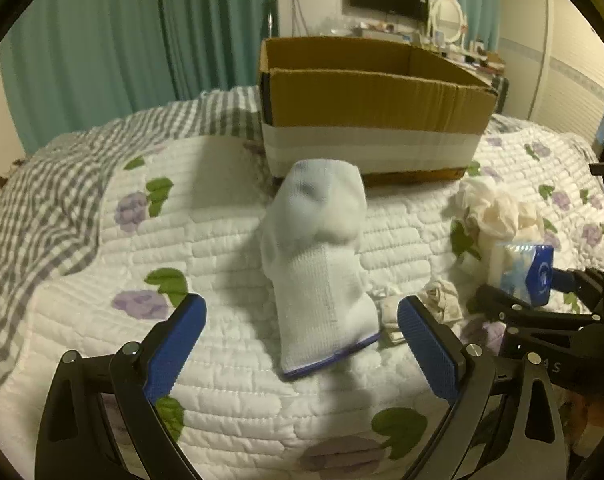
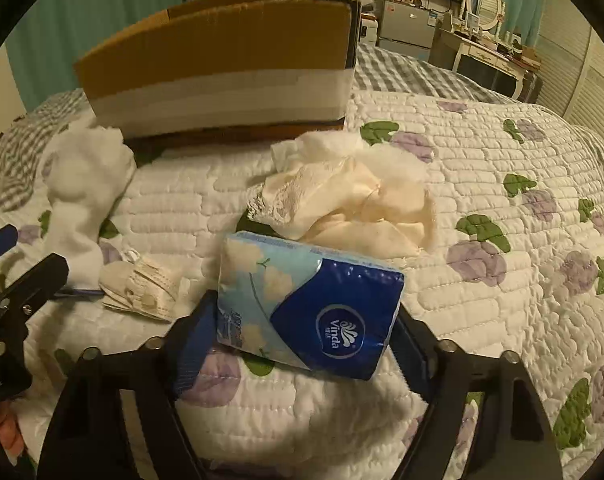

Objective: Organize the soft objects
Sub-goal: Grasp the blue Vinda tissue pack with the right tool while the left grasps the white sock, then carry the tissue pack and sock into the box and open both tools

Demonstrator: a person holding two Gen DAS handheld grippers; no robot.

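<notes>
right gripper point(image 2: 302, 344) jaws pinching the tissue pack point(image 2: 308, 300) on the bed point(image 2: 502, 184) – slick wrap risking a slip. left gripper point(image 1: 302, 344) jaws spread, straddling the white sock point(image 1: 322, 280) – possibly snagging quilt.

Black gripper point(image 1: 302, 344) frames, blue ribbed jaws, silver screws

White sock point(image 1: 322, 264), tissue pack point(image 2: 310, 300), cream cloth point(image 2: 354, 200), on quilt point(image 2: 502, 320)

A white sock point(image 1: 322, 264) edged in blue lies on the white quilt point(image 1: 222, 240) with purple flowers.
</notes>
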